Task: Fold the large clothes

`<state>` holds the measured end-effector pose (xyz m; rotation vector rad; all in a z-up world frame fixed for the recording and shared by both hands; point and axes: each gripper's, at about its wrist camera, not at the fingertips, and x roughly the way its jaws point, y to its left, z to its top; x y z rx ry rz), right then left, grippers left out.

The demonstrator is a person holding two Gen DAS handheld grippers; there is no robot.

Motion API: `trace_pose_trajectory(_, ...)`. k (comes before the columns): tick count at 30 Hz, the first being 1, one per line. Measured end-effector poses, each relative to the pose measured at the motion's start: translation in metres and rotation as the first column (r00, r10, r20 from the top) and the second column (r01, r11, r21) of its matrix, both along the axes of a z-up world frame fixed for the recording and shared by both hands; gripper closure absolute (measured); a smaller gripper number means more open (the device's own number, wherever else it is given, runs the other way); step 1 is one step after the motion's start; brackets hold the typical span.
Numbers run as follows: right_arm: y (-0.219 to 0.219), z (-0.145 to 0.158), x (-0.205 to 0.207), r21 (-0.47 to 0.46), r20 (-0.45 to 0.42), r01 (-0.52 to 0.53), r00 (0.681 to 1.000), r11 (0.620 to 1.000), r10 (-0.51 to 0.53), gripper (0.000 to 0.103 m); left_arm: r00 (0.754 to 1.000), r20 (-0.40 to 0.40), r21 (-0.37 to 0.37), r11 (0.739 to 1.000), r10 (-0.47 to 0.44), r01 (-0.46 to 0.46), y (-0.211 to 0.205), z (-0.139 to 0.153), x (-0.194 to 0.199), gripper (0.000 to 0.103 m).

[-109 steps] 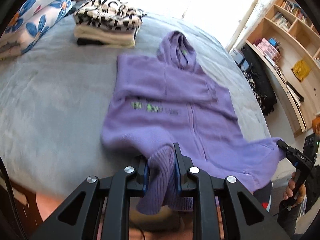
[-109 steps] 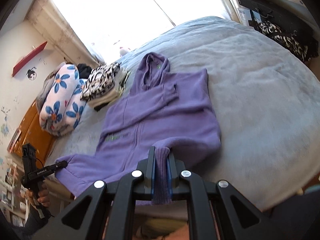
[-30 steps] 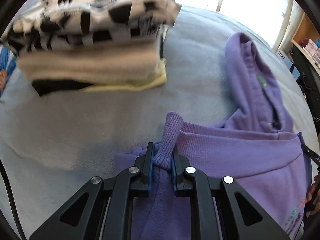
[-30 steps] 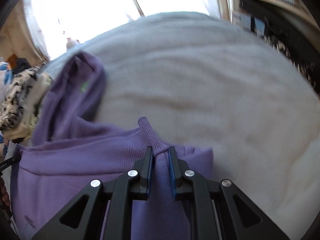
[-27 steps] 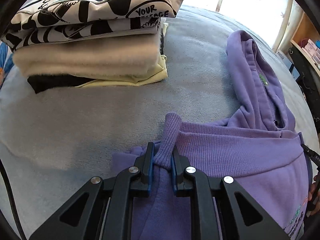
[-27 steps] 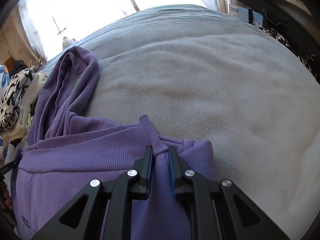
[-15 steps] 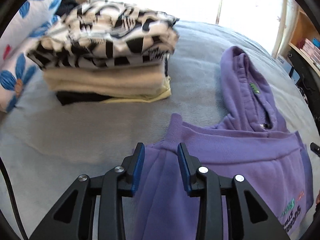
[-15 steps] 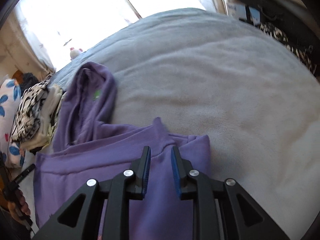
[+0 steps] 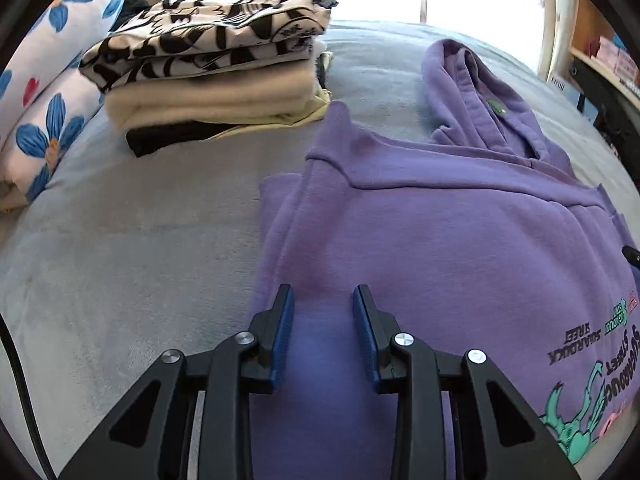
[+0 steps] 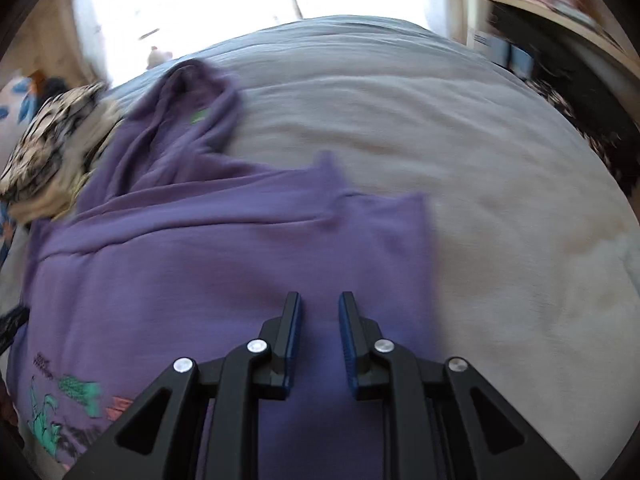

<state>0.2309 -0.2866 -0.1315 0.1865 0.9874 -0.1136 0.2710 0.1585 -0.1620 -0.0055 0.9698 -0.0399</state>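
The purple hoodie (image 9: 440,240) lies on the bed, its lower half folded up over the chest so the printed side faces up. Its hood (image 9: 472,80) points to the far side. My left gripper (image 9: 323,296) hovers open over the hoodie's left folded edge, nothing between its blue pads. In the right wrist view the hoodie (image 10: 200,260) fills the lower left, blurred, with the hood (image 10: 188,108) beyond it. Above the hoodie's right part, near its right edge, my right gripper (image 10: 319,300) shows a clear gap between its fingers and grips no cloth.
A stack of folded clothes (image 9: 216,68) with a black-and-white top piece sits at the far left, next to floral pillows (image 9: 44,92). Grey bed cover (image 10: 460,128) stretches to the right of the hoodie. Shelves (image 10: 560,8) stand past the bed's right side.
Both grippers let go of the ribbed hem they held one second ago and drew back toward me. The hem now lies flat below the hood.
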Motion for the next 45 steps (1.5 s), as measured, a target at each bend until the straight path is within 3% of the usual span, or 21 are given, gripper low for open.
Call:
trace_pose_trajectory(6, -0.004, 0.008, -0.007, -0.023, -0.018, -0.01, 1.0, 1.0, 0.009, 0.103, 1.0, -0.004, 0.029, 1.0, 0.0, 0.0, -0.007, 0.0, 0.002, 0.073)
trace_pose_trajectory(9, 0.002, 0.015, -0.014, 0.009, -0.028, 0.005, 1.0, 1.0, -0.004, 0.1, 1.0, -0.021, 0.011, 1.0, 0.011, -0.011, -0.008, 0.011, 0.0, 0.073)
trace_pose_trajectory(11, 0.006, 0.021, -0.021, 0.054, -0.031, 0.007, 0.999, 0.999, -0.006, 0.1, 0.999, -0.032, -0.005, 1.0, 0.024, -0.024, -0.008, 0.022, -0.008, 0.07)
trace_pose_trajectory(13, 0.017, 0.028, -0.031, 0.093, -0.028, -0.004, 1.0, 0.996, 0.007, 0.1, 0.999, -0.029, -0.005, 1.0, 0.026, -0.026, -0.011, 0.032, -0.018, 0.06)
trace_pose_trajectory(16, 0.046, 0.038, -0.051, 0.118, -0.016, -0.04, 0.999, 0.992, 0.043, 0.097, 1.0, 0.024, -0.009, 1.0, 0.012, -0.011, -0.025, 0.054, -0.046, 0.048)
trace_pose_trajectory(20, 0.094, 0.04, -0.072, 0.153, -0.006, -0.121, 0.992, 0.981, 0.123, 0.089, 0.997, 0.071, -0.047, 0.998, -0.032, 0.036, -0.053, 0.07, -0.082, 0.044)
trace_pose_trajectory(25, 0.154, 0.034, -0.094, 0.16, 0.015, -0.229, 0.973, 0.96, 0.23, 0.088, 0.995, 0.094, -0.069, 0.996, -0.042, 0.049, -0.086, 0.064, -0.115, 0.044)
trace_pose_trajectory(28, 0.166, 0.023, -0.098, 0.136, 0.001, -0.245, 0.969, 0.96, 0.247, 0.088, 0.998, 0.052, -0.059, 0.997, -0.038, 0.041, -0.097, 0.043, -0.122, 0.044)
trace_pose_trajectory(32, 0.15, 0.011, -0.104, 0.147, -0.013, -0.221, 0.974, 0.964, 0.226, 0.088, 1.0, -0.016, -0.026, 1.0, -0.01, 0.01, -0.09, 0.013, -0.123, 0.044)
trace_pose_trajectory(38, 0.091, 0.01, -0.123, 0.026, -0.01, -0.131, 0.991, 0.991, 0.131, 0.088, 0.998, 0.005, 0.035, 0.998, 0.058, -0.058, -0.053, 0.009, -0.127, 0.044)
trace_pose_trajectory(42, 0.04, 0.012, -0.131, -0.057, -0.02, -0.01, 1.0, 0.998, 0.009, 0.088, 0.994, -0.003, 0.036, 0.993, 0.112, -0.112, -0.023, 0.007, -0.124, 0.044)
trace_pose_trajectory(43, 0.03, 0.012, -0.133, -0.054, -0.022, 0.014, 1.0, 0.998, -0.016, 0.088, 0.992, -0.001, 0.048, 0.991, 0.126, -0.126, -0.018, 0.006, -0.124, 0.044)
trace_pose_trajectory(45, 0.01, 0.013, -0.138, -0.013, -0.016, 0.056, 0.998, 0.998, -0.056, 0.089, 0.992, -0.014, 0.001, 0.992, 0.127, -0.127, -0.004, 0.003, -0.12, 0.044)
